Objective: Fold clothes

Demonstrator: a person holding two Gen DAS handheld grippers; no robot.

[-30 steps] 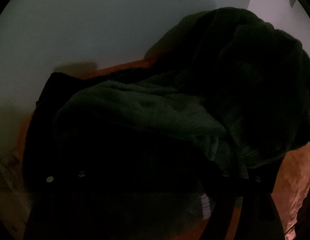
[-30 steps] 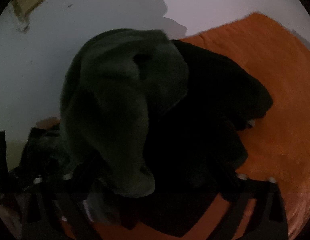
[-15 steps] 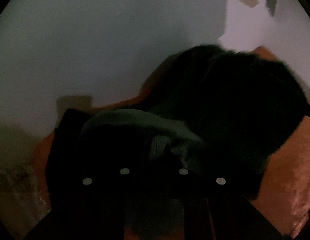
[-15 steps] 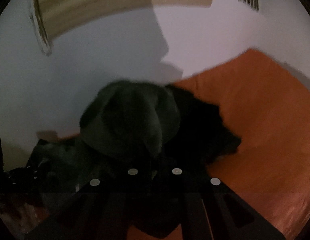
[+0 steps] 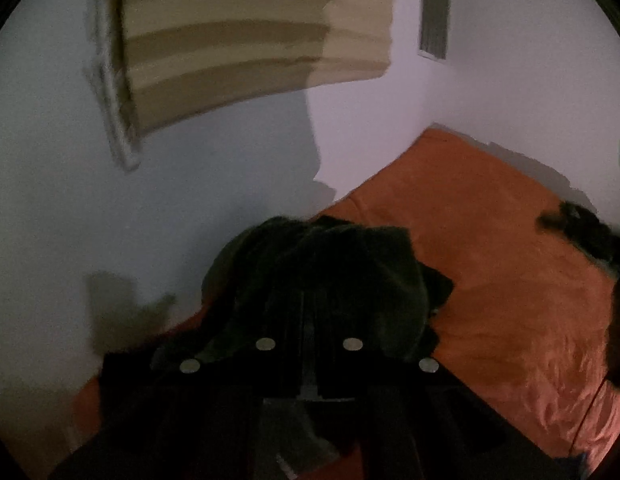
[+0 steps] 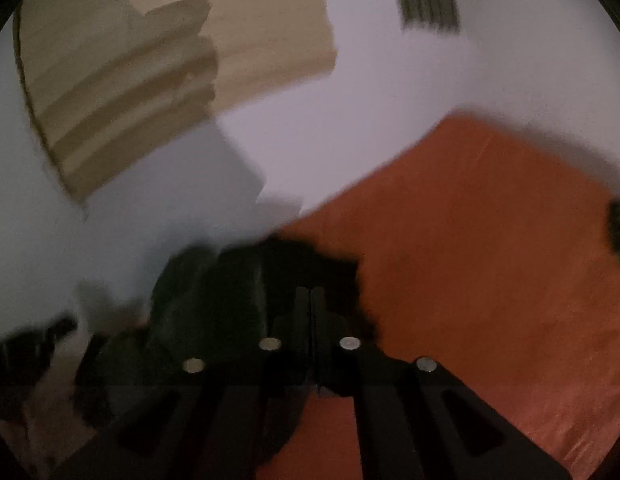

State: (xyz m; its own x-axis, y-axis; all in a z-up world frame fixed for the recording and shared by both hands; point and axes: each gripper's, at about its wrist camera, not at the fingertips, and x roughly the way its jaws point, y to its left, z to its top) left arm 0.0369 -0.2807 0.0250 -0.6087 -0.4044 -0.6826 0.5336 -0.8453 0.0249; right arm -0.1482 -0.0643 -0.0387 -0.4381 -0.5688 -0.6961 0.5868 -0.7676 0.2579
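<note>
Both grippers, left [image 5: 308,332] and right [image 6: 310,312], have fingers nearly closed; whether they pinch the garment [image 5: 322,276] is unclear. Garment lies heaped at the bed [image 5: 490,240] corner, against the wall [image 5: 109,220].

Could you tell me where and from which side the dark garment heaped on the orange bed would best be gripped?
Probably at the raised top fold of the dark garment, coming from the open orange bed side on its right. The heap bunches against the wall, so that side is blocked. No hem or corner shows in this dim view. Both grippers look shut near it already.
</note>
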